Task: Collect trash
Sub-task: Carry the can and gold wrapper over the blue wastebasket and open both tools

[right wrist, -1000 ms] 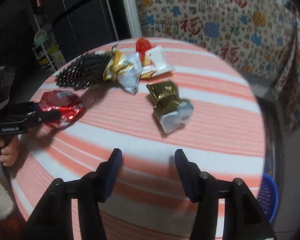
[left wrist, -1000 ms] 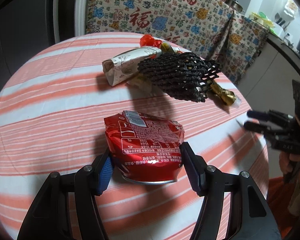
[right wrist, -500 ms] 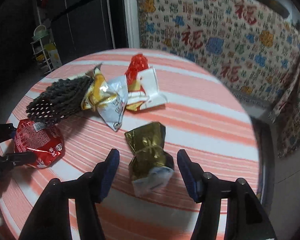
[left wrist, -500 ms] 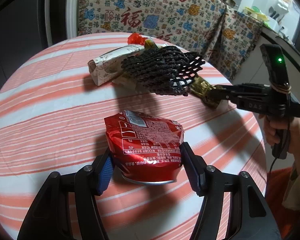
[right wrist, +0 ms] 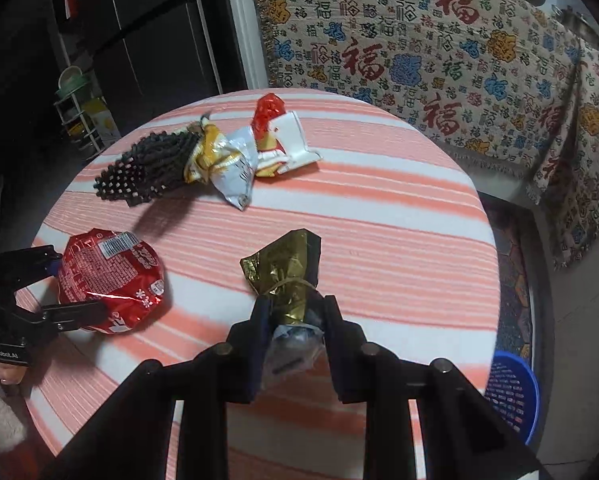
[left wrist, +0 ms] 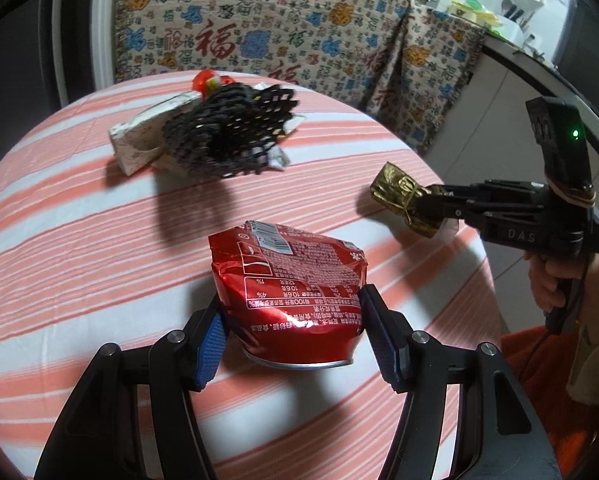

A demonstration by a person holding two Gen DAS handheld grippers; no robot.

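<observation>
Left gripper (left wrist: 291,332) clasps a crinkly red foil packet (left wrist: 295,276) — right gripper (right wrist: 295,328) pinches a crumpled gold wrapper (right wrist: 287,272).

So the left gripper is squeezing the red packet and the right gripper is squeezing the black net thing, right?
Not quite. The left gripper does squeeze the red packet, but the right gripper is shut on the gold wrapper, not the black net. The right wrist view shows the net lying apart on the striped table, next to other wrappers.
</observation>
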